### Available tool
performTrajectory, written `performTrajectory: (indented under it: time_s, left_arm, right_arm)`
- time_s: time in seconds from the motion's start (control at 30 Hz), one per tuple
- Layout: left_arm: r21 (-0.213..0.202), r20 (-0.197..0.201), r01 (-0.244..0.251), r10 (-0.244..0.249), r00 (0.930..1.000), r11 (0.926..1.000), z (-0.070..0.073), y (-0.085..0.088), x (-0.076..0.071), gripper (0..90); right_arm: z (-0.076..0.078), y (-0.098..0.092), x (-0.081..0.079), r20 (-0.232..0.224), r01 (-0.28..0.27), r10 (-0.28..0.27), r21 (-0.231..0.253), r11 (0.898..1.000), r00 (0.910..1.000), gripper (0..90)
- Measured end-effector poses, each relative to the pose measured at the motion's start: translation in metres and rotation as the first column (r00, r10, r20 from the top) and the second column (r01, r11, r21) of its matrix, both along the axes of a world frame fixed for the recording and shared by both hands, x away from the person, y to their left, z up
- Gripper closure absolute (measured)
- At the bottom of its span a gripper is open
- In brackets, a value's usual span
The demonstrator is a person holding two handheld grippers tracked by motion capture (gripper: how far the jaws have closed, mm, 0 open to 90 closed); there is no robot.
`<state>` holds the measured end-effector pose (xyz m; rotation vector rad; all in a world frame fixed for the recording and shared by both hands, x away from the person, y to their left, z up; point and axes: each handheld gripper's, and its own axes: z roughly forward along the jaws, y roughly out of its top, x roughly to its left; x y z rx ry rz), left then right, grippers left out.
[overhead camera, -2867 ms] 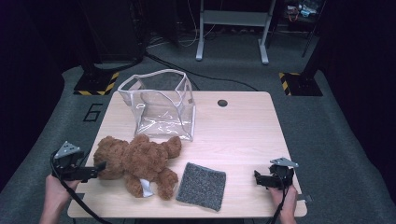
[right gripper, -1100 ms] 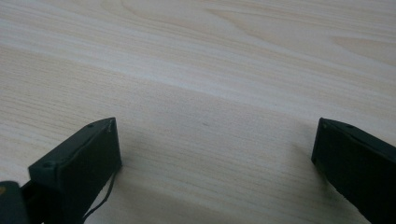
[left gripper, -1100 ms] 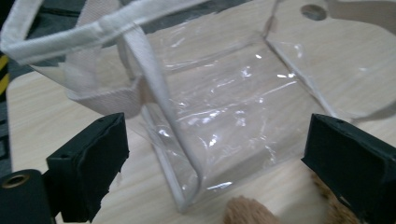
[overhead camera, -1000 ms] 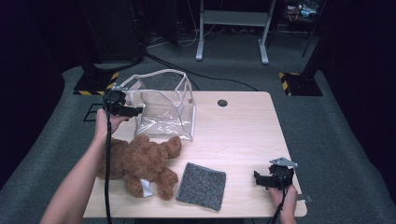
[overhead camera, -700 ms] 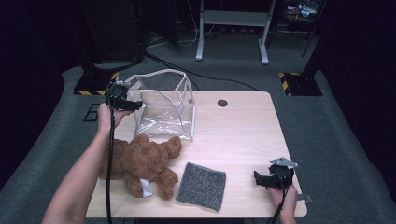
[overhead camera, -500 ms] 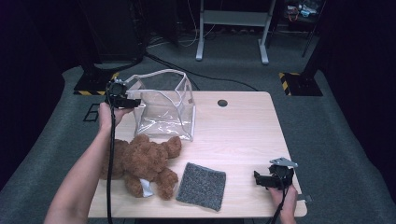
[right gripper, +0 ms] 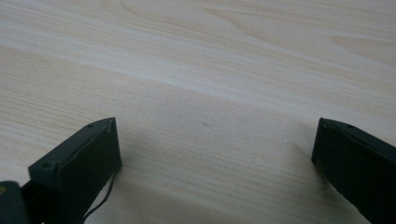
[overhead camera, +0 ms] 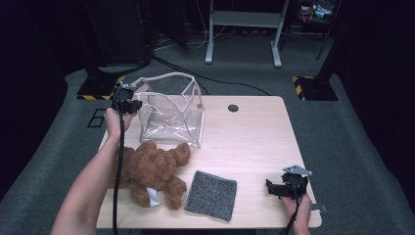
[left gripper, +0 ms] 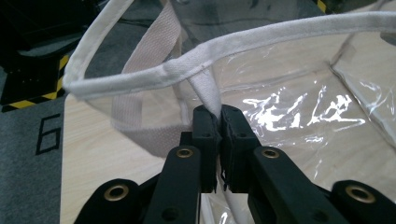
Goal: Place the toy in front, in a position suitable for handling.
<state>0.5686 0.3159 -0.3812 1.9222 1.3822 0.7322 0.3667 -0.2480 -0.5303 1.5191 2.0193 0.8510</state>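
At the bench's [overhead camera: 254,132] far left, the left tongs [overhead camera: 133,105] have just been closed and are clamped on the white strap [left gripper: 205,91] of the clear plastic bag [overhead camera: 171,115]. A teddy bear [overhead camera: 149,171] and grey cloth [overhead camera: 211,195] are seen nearer. The right tongs [overhead camera: 274,188] are held wide, empty.
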Motion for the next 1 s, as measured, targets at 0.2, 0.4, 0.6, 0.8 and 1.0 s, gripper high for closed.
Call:
performTrajectory:
  time_s: [0.2, 0.4, 0.6, 0.8, 1.0]
  left_arm:
    - [0.012, 0.018, -0.009, 0.009, 0.9998, 0.9999, 0.0, 0.004, 0.0, 85.8]
    - [0.017, 0.021, -0.036, 0.035, 0.9991, 0.9992, 0.001, 0.014, -0.001, 85.8]
    - [0.022, 0.019, -0.048, 0.048, 0.9987, 0.9986, 0.001, 0.02, -0.001, 85.7]
    - [0.041, 0.022, -0.058, 0.057, 0.9981, 0.9975, 0.001, 0.022, -0.001, 85.7]
    - [0.041, 0.019, -0.085, 0.084, 0.9963, 0.9955, 0.002, 0.029, -0.002, 85.6]
  right_arm:
    - [0.0, 0.0, 0.0, 0.0, 0.0, 0.0, 0.0, 1.0, 1.0, 0.5]
    - [0.0, 0.0, 0.0, 0.0, 0.002, -0.002, -0.001, 1.0, 1.0, 0.5]
    - [0.0, 0.0, 0.0, 0.001, 0.002, -0.002, 0.0, 1.0, 1.0, 0.5]
    - [0.0, 0.0, 0.0, 0.001, 0.002, -0.002, -0.001, 1.0, 1.0, 0.5]
    - [0.0, 0.0, 0.0, 0.001, 0.002, -0.002, -0.001, 1.0, 1.0, 0.5]
